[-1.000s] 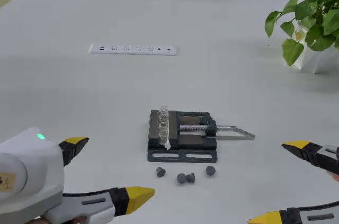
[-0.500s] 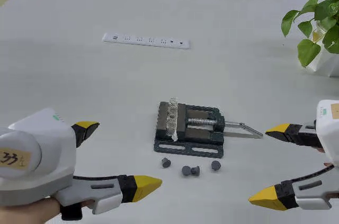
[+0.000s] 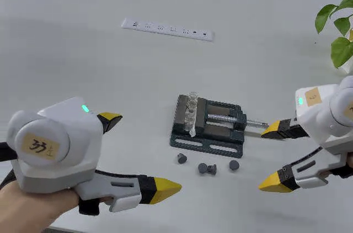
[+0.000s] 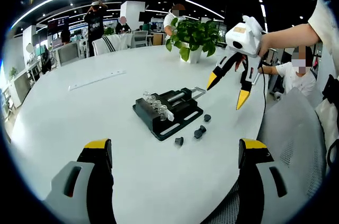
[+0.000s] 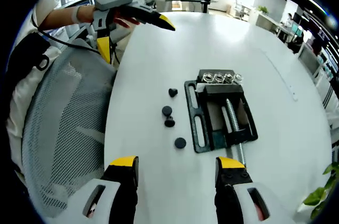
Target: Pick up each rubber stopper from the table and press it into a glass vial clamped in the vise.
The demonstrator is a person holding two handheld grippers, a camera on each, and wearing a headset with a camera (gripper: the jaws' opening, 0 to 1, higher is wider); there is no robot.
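L gripper (image 3: 144,152) and R gripper (image 3: 263,160): jaws apart, empty, above worktop (image 3: 83,68). Vise (image 3: 218,134) clamps glass vials (image 3: 191,109) (mouths open). Four rubber stoppers (image 3: 208,168) lie just beside the vise.

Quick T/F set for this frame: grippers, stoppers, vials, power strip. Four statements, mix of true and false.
1. The left gripper and right gripper are both open and hold nothing. True.
2. One stopper is already seated in a vial. False: the vials clamped in the vise look open-topped, and four stoppers lie on the table.
3. The stoppers lie on the near side of the vise, close to its base. True.
4. The power strip lies between the vise and the stoppers. False: the power strip lies on the far side of the vise, well apart from it.
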